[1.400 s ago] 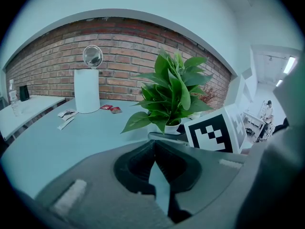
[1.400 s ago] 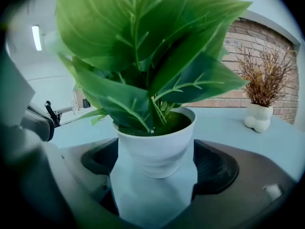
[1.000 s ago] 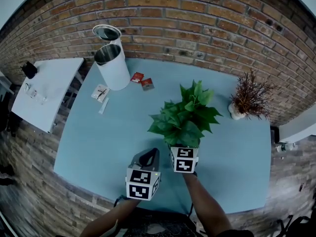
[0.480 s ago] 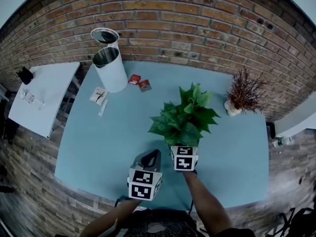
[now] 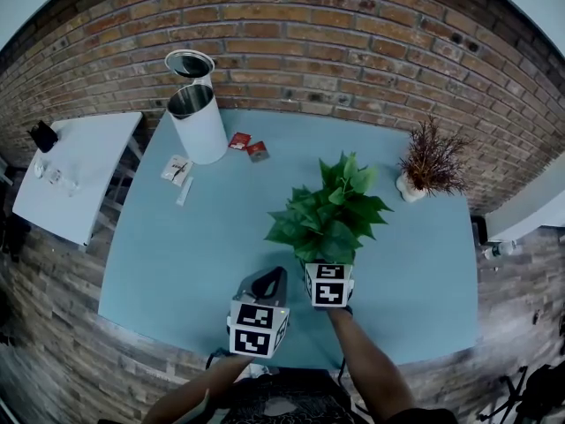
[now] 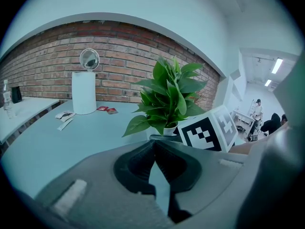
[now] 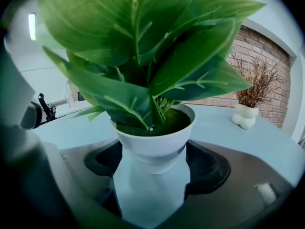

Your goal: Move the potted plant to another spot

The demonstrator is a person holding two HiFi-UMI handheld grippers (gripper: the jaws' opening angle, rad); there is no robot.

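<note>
While I am working the 2 grippers from afar, the potted plant (image 5: 328, 212) is standing upright near the front middle of the blue table (image 5: 177, 246). Its green leaves are rising straight up from a white pot (image 7: 155, 142) filled with dark soil. The pot is sitting directly ahead of my right gripper (image 5: 328, 263), between its 2 jaws, which are standing wide apart with 1 at each side of the pot. The pads appear to be pressing on the pot's sides just under the rim, so I am judging it as gripped. Whether the pot's base is resting on the table or hanging just above it, I cannot tell.

My left gripper (image 5: 267, 283) is hovering just beside the right one, on its left and apart from the pot. Its jaws are pressed together with nothing between them. The right hand is therefore the nearer one, and any move to a new spot is depending on holding the plant's vertical axis upright.

Farther out, at the far right, a small white vase (image 5: 408, 186) is holding dry brown twigs. At the far left, a tall white bin (image 5: 201, 126) is standing open with its round lid (image 5: 190, 62) raised. What is inside it I cannot tell. 2 red packets (image 5: 248, 145) are lying near it.
</note>
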